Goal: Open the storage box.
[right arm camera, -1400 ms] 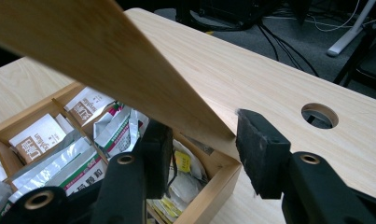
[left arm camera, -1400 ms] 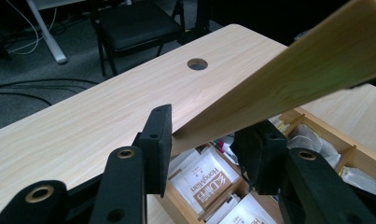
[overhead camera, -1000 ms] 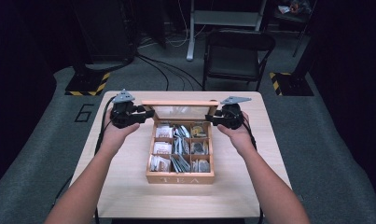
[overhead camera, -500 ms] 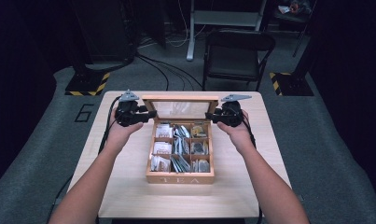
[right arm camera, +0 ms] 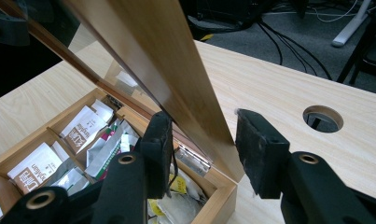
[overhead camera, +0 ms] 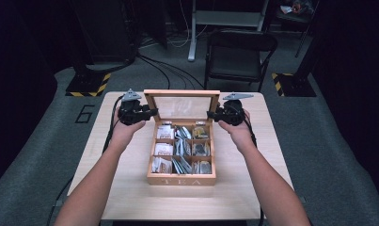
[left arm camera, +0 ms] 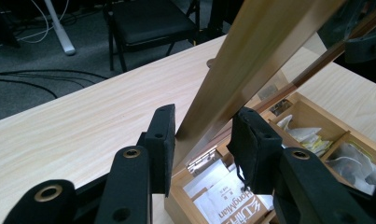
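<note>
The wooden tea box (overhead camera: 181,162) sits at the centre of the tabletop (overhead camera: 126,188), its front wall lettered "TEA" facing six o'clock. Its glass-paned lid (overhead camera: 182,104) stands raised at the box's twelve o'clock edge, hinged along the back wall and leaning slightly away from the person. Inside, dividers form a grid of compartments filled with tea bags (overhead camera: 164,133) in white paper sachets and silvery foil packets.

The left claw (overhead camera: 149,113) is at the lid's nine o'clock edge. In the left gripper view the left claw (left arm camera: 202,135) straddles the lid's wooden side rail (left arm camera: 251,60); its jaws have just been closing, and the rail lies between them, one pad against the wood while a narrow gap seems to remain at the other. A metal hinge (left arm camera: 202,163) shows just below the pads.

The right claw (overhead camera: 212,115) is at the lid's three o'clock edge. In the right gripper view the right claw (right arm camera: 202,149) has the opposite side rail (right arm camera: 162,60) between its jaws; the inner pad lies close against the frame, the outer pad stands clear of it, so the jaws are partly open and not clamped.

Both forearms reach in from six o'clock. Beyond the tabletop, at twelve o'clock, a dark folding chair (overhead camera: 239,52) stands on the grey floor, with cables trailing at about eleven o'clock. A round cable hole (right arm camera: 323,118) pierces the tabletop near the right claw.
</note>
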